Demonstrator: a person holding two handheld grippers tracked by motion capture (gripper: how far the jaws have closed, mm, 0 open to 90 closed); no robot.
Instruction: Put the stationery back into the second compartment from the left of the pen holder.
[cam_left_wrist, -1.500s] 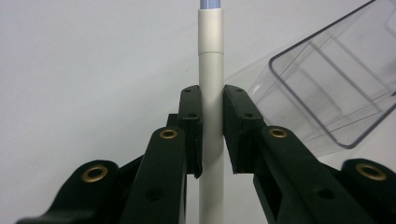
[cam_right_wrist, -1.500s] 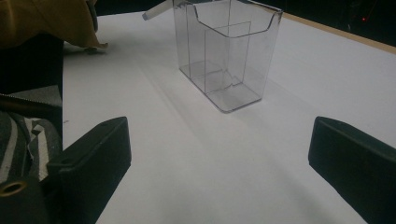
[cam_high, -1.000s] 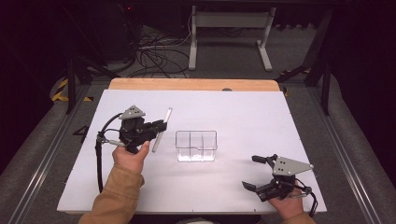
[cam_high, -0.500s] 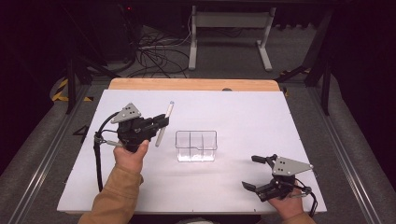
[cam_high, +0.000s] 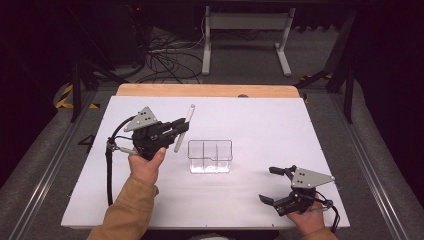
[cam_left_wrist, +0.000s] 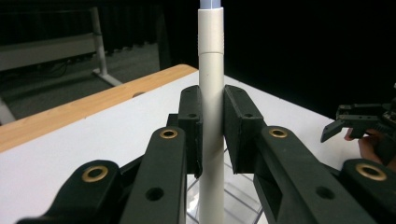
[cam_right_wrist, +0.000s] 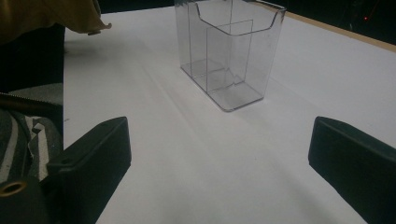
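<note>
The left gripper (cam_high: 181, 126) is holding a white pen (cam_high: 183, 129) above the table (cam_high: 250, 120), to the left of a clear organizer (cam_high: 210, 156) and a little farther from the person than its far wall. Its jaws are pinching the pen at about mid-length, and in the left gripper view the pen (cam_left_wrist: 211, 116) is running straight up between the two pads (cam_left_wrist: 191, 126), so that equal lengths are projecting above and below (a grip that is probably keeping the pen from swinging while it is carried). In the high view the pen is leaning, with its top pointing far and to the right; it is not yet over the organizer, and the lower end is hanging free, clear of the table. The organizer is standing upright at mid-table, its compartments (cam_right_wrist: 219, 51) open at the top and empty, which suggests that the pen is being brought to be dropped in end first. The right gripper (cam_high: 280, 186) is resting near the right front corner, well apart from the organizer, with its jaws spread wide and gripping nothing; in the right gripper view it is facing the organizer (cam_right_wrist: 229, 56), apparently waiting and leaving the approach path free.
</note>
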